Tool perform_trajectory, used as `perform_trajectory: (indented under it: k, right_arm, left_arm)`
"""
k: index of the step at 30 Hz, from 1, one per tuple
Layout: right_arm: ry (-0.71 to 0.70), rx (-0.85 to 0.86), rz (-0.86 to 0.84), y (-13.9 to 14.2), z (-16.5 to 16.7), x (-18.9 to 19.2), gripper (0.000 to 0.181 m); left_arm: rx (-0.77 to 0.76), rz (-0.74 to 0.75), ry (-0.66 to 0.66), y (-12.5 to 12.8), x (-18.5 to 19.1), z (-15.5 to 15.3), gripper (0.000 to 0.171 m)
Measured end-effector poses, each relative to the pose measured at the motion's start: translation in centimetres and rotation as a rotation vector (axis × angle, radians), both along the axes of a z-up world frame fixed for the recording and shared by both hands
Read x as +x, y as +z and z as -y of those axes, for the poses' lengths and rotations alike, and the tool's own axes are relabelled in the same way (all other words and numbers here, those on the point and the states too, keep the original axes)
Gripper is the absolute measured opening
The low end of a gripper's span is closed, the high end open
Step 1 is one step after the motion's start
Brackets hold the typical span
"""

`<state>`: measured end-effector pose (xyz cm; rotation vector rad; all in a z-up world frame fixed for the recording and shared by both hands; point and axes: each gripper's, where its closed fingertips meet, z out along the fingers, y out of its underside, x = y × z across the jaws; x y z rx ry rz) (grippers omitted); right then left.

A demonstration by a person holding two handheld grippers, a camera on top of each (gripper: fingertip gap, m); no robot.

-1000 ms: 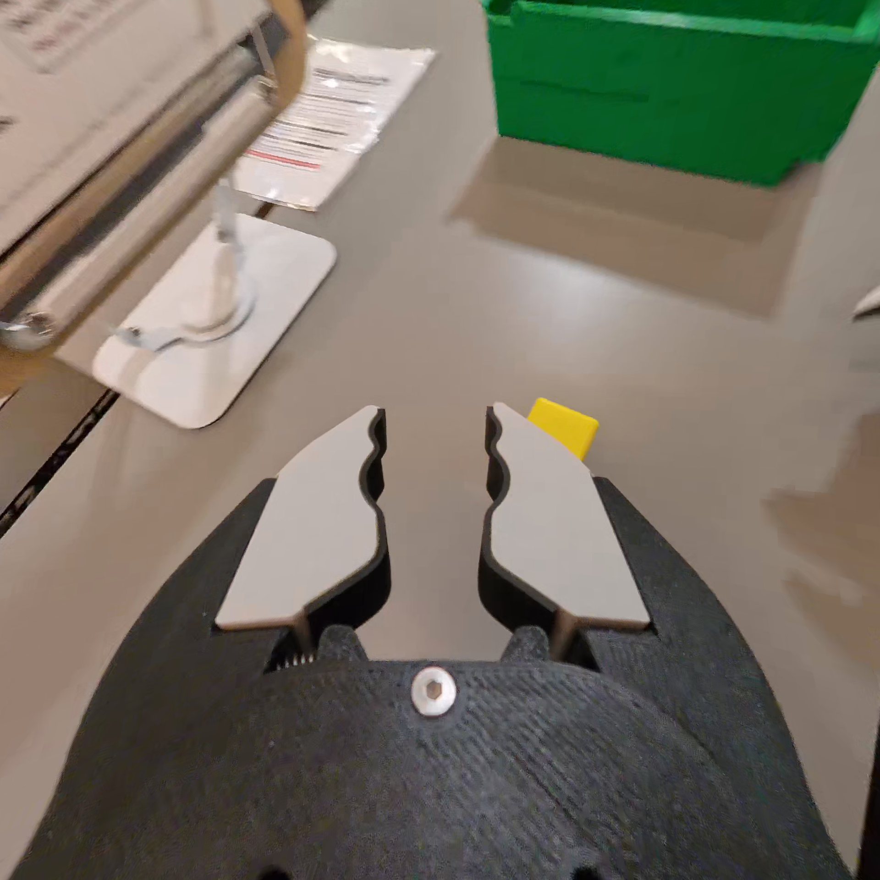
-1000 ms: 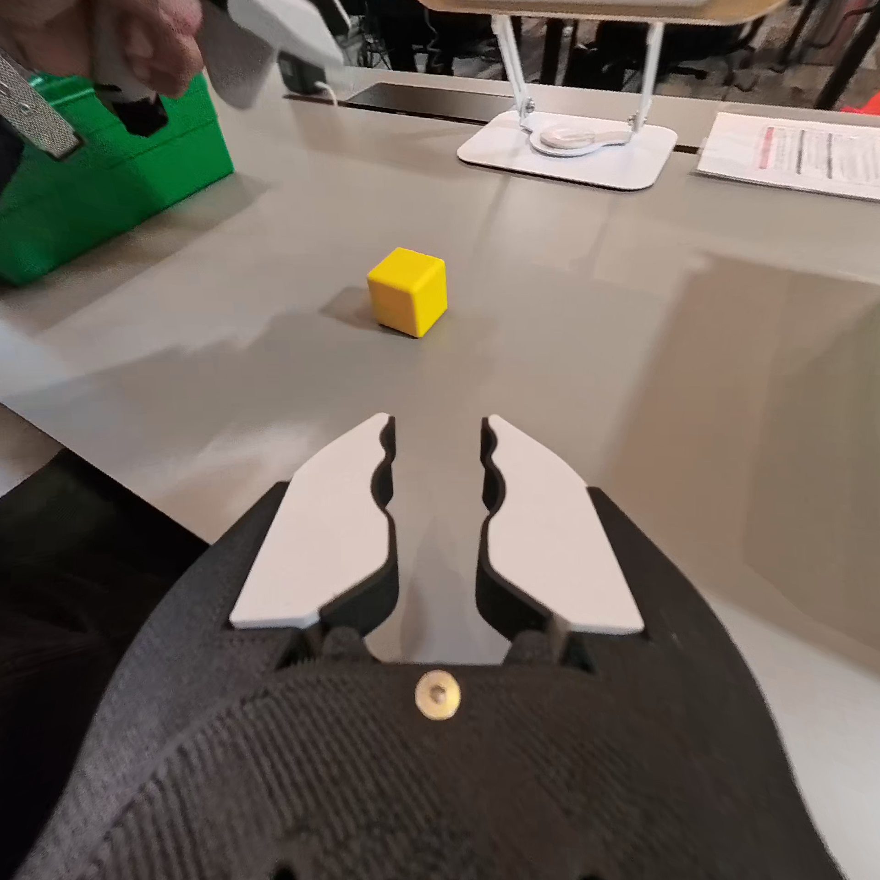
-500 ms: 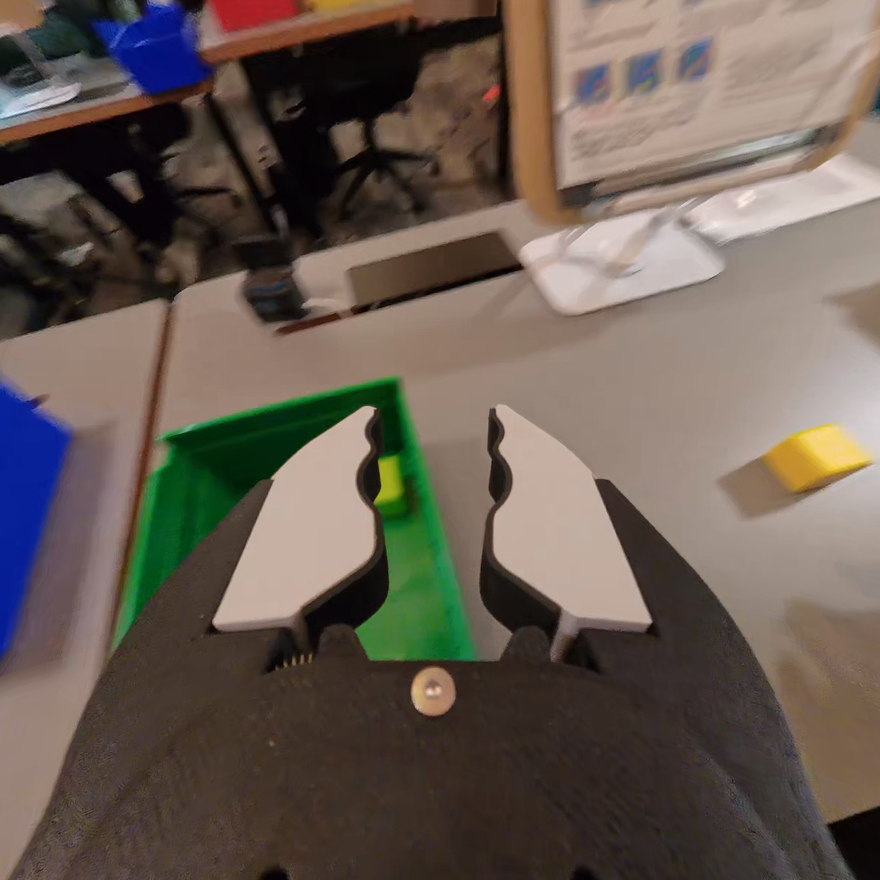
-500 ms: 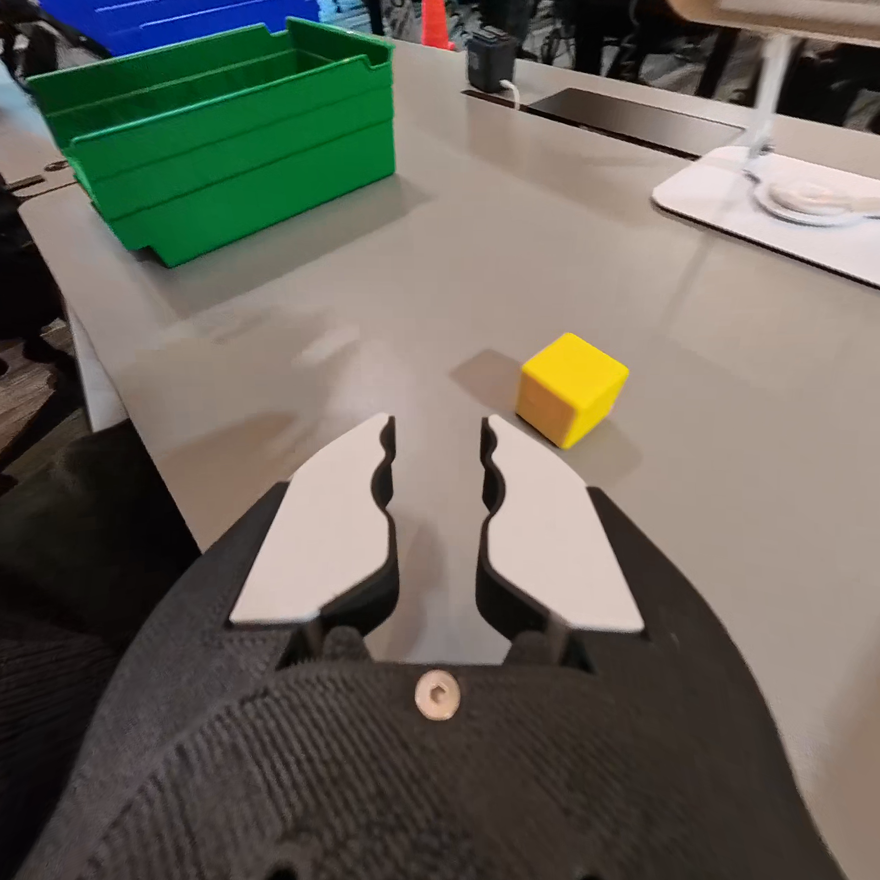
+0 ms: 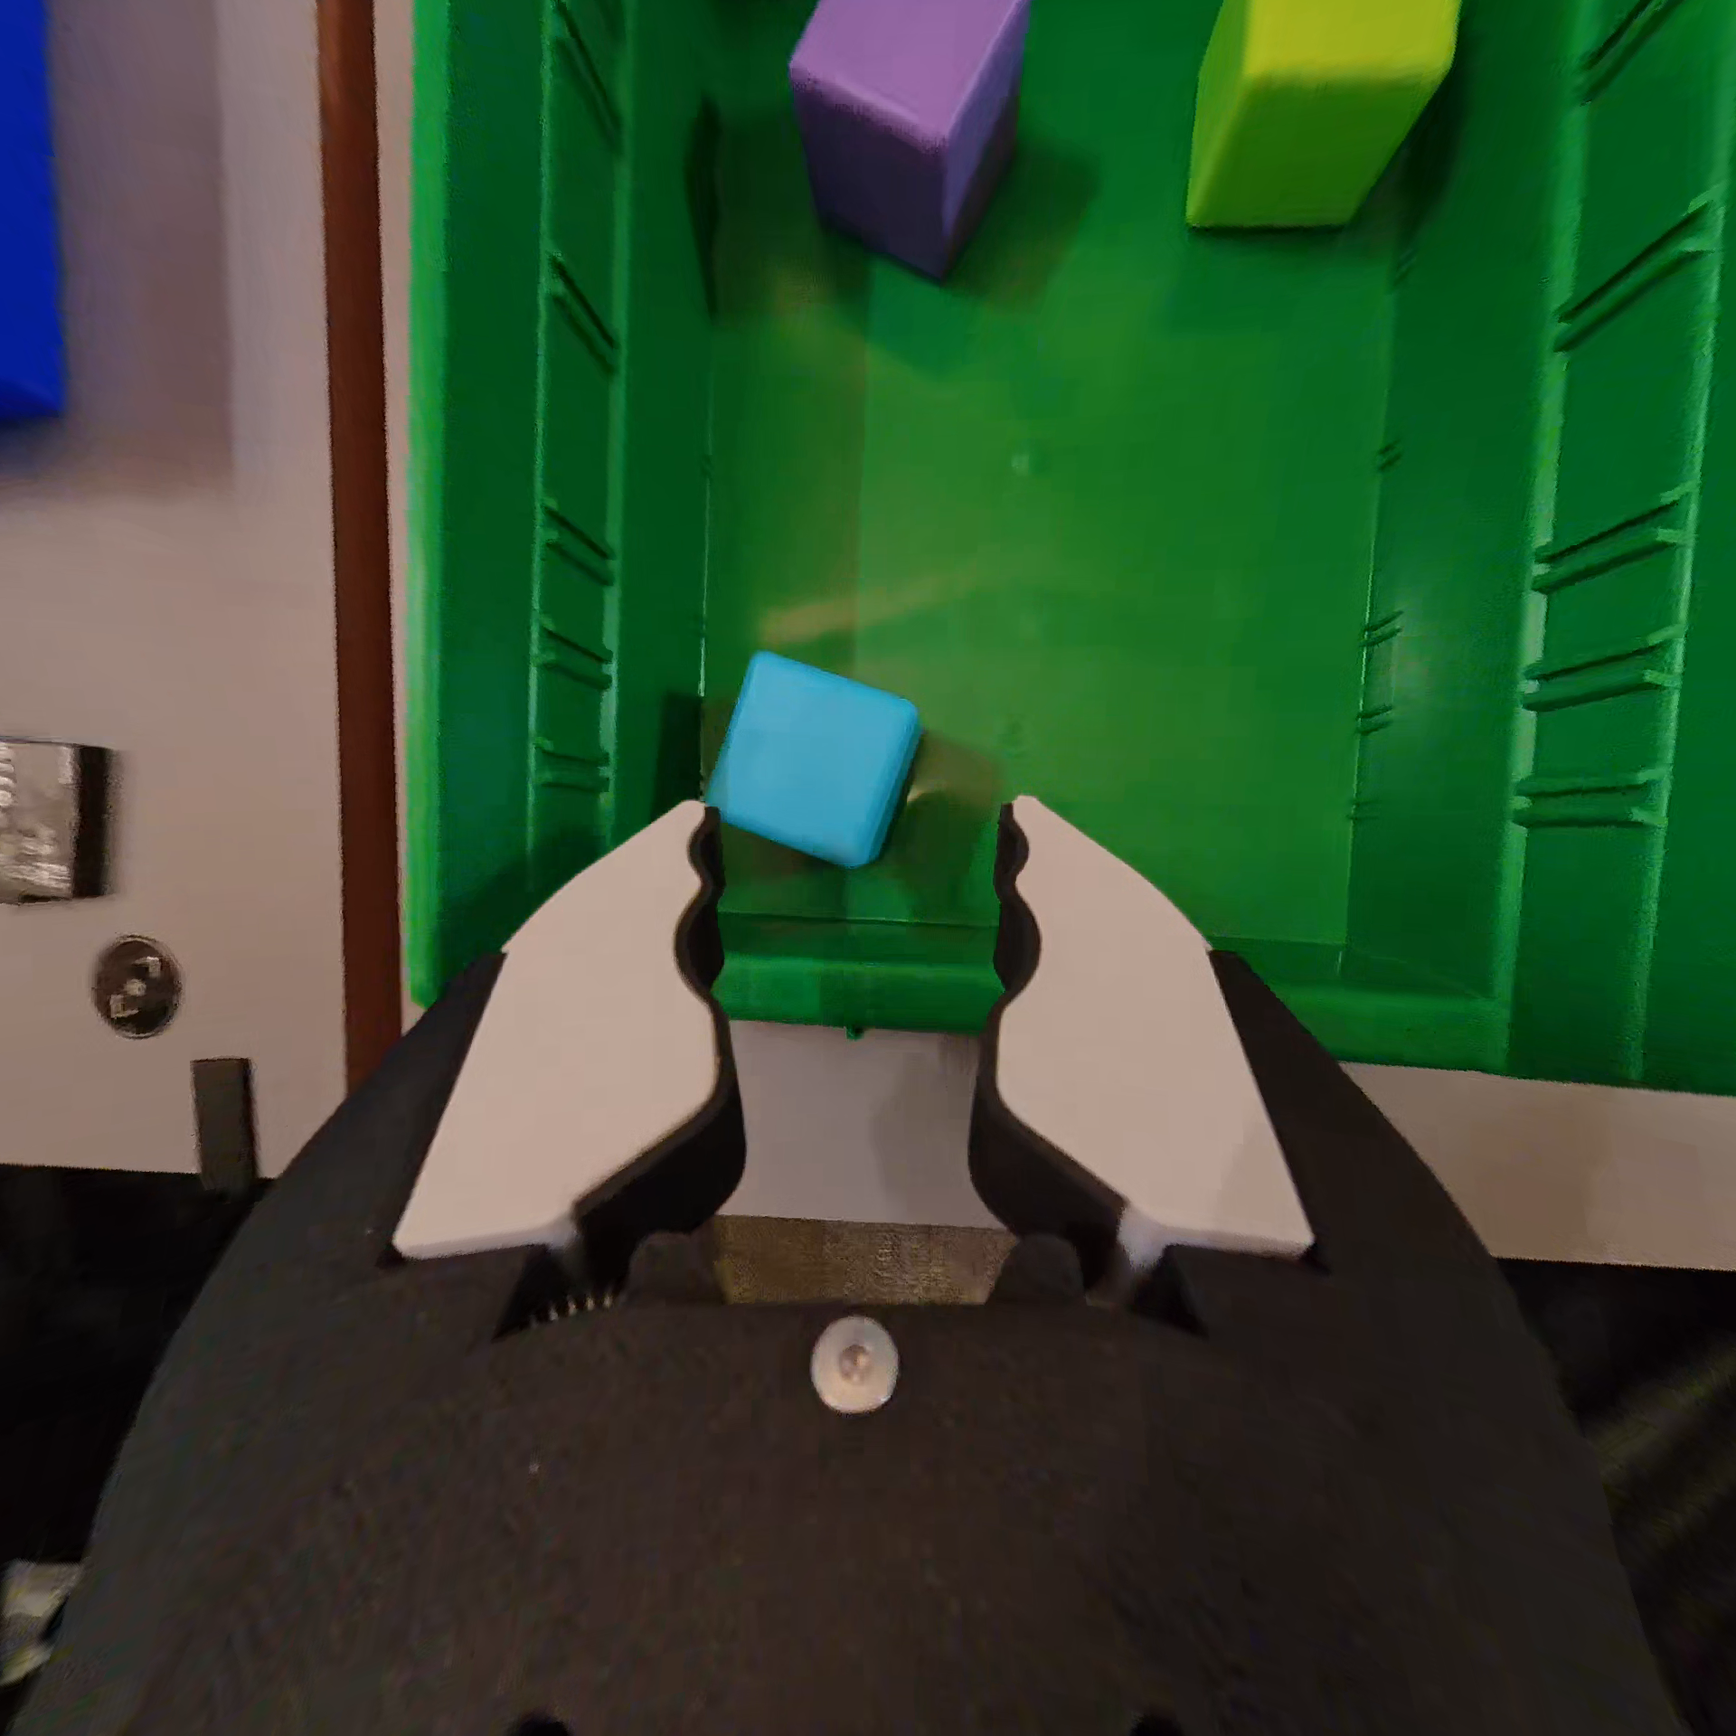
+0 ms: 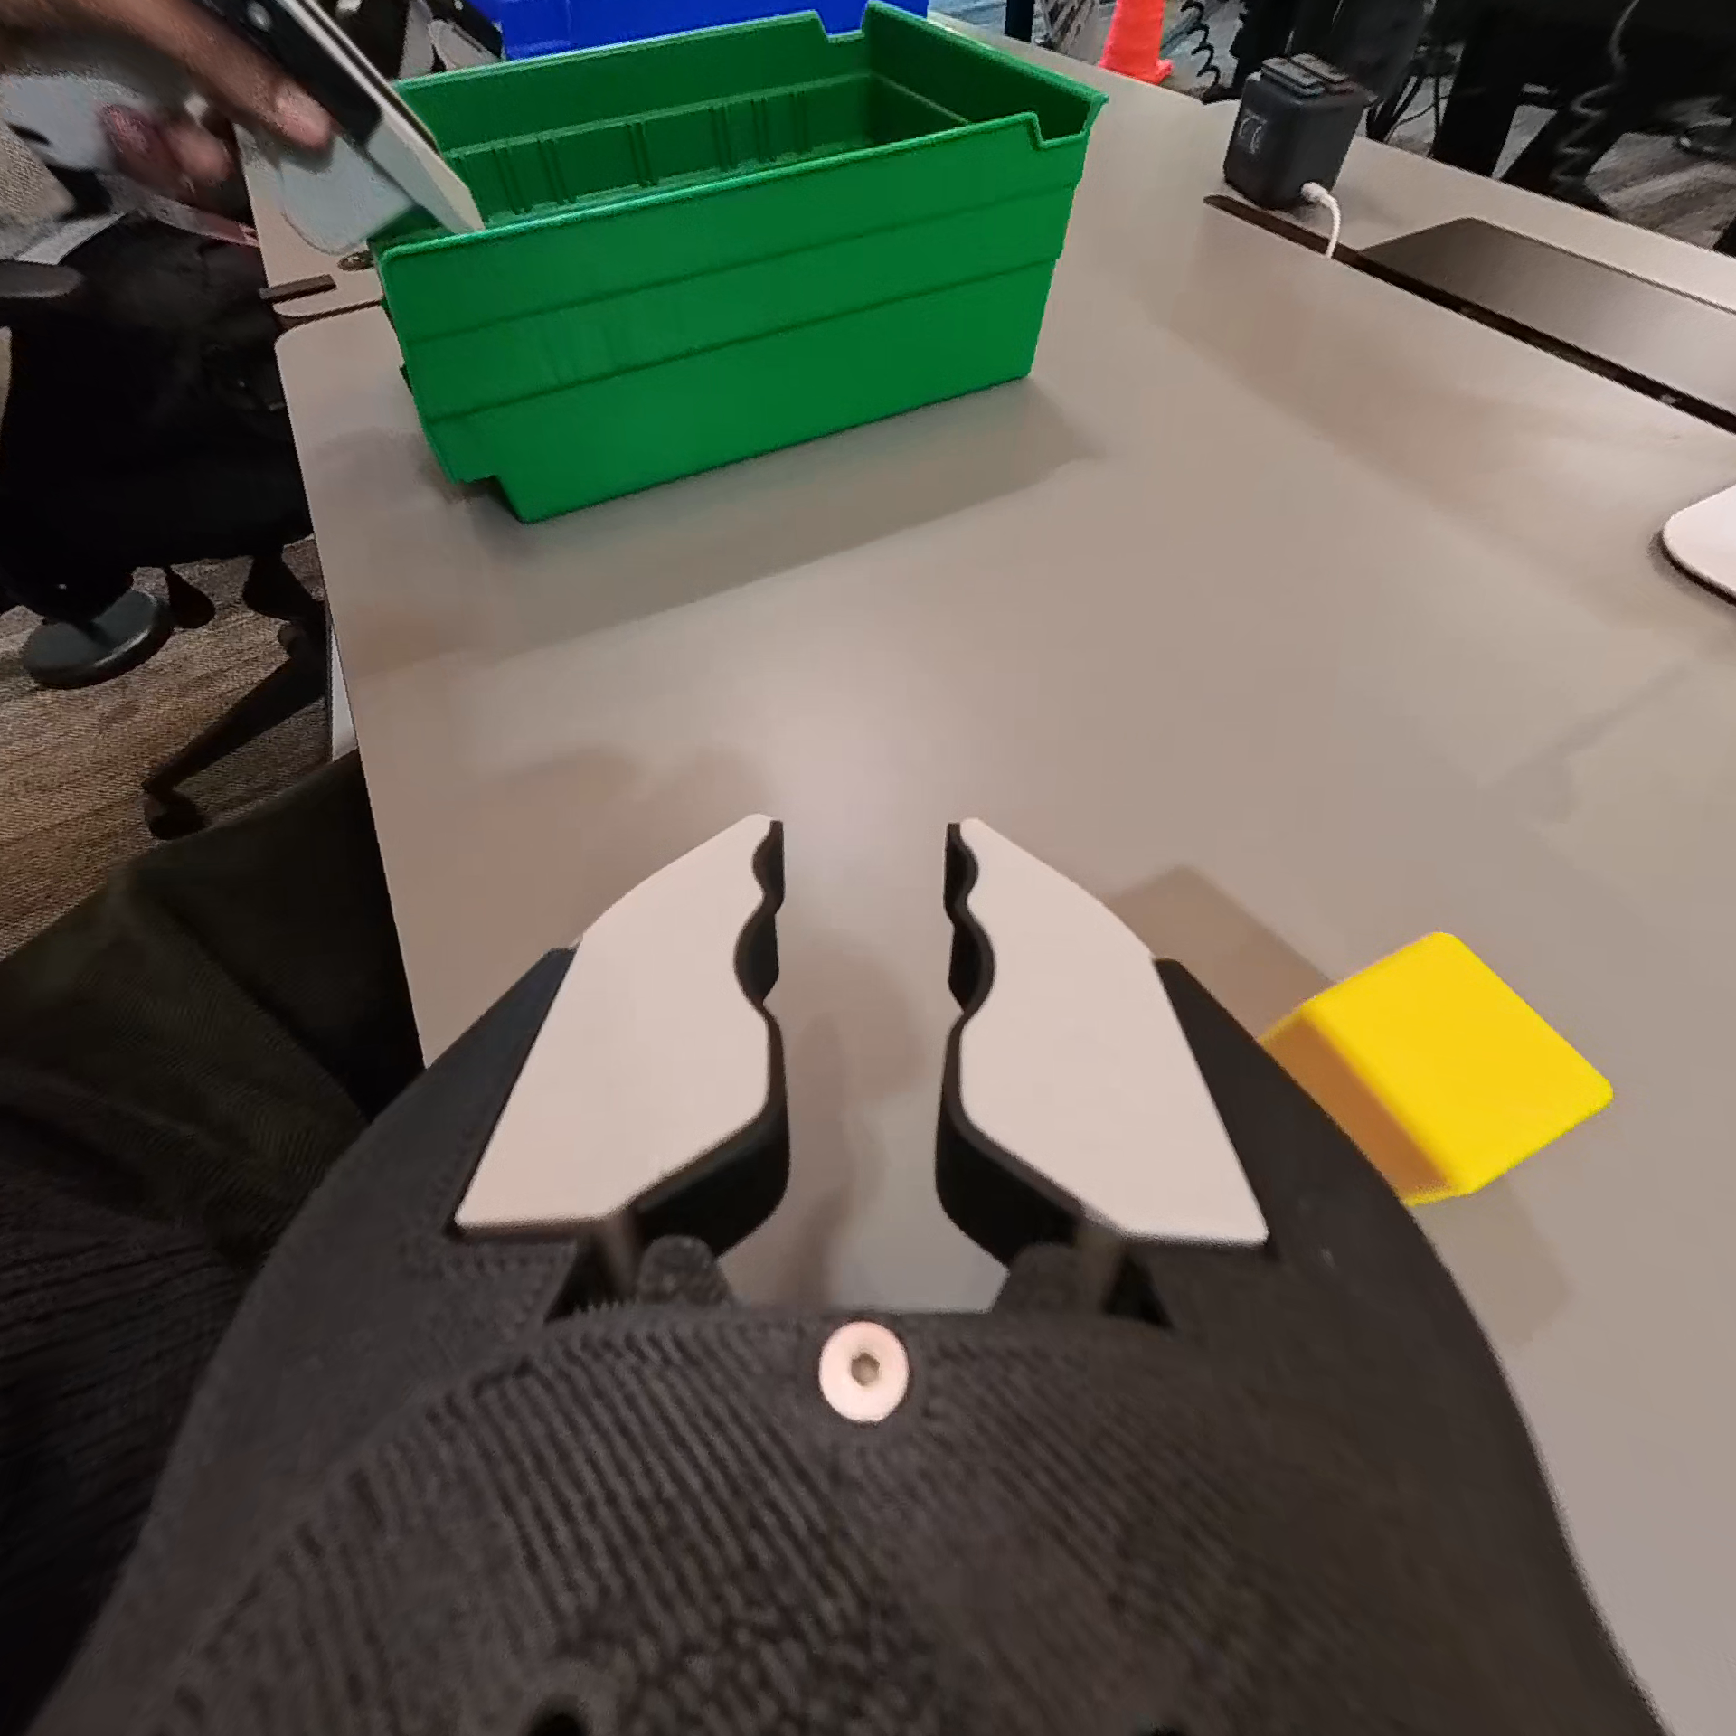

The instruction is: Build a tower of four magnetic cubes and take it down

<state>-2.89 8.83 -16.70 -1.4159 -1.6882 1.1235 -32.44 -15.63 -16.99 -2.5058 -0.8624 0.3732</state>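
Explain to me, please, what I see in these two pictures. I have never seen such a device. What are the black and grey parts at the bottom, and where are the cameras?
There is no robot here. A person holds one hand-held tool in each hand, and each tool carries a camera that looks forward along its two grey fingers.

The left wrist view looks straight down into a green bin. The left tool is open and holds nothing. Closest to it is a blue cube, with a purple block and a lime block farther along the bin.

The right wrist view looks across a grey table. The right tool is also open and empty. A yellow cube sits on the table beside its right finger. Far off, the same green bin appears, with the left tool over it.
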Motion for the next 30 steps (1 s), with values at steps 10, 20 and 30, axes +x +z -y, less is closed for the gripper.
perform_trajectory:
  k: [10,20,30]
  right_arm:
    - [-0.031,-0.01,-0.004,0.1,-0.7,0.7,0.033]
    - [-0.088,-0.015,-0.009,0.3,-1.9,2.2,0.033]
    - [-0.11,-0.017,-0.009,0.2,-2.4,2.9,0.033]
  left_arm:
    - [-0.073,0.033,0.017,-2.7,-0.5,-1.2,0.056]
    - [-0.086,0.048,-0.099,-2.6,0.1,-3.7,0.049]
    - [-0.243,0.013,-0.008,-2.2,-1.6,0.7,0.05]
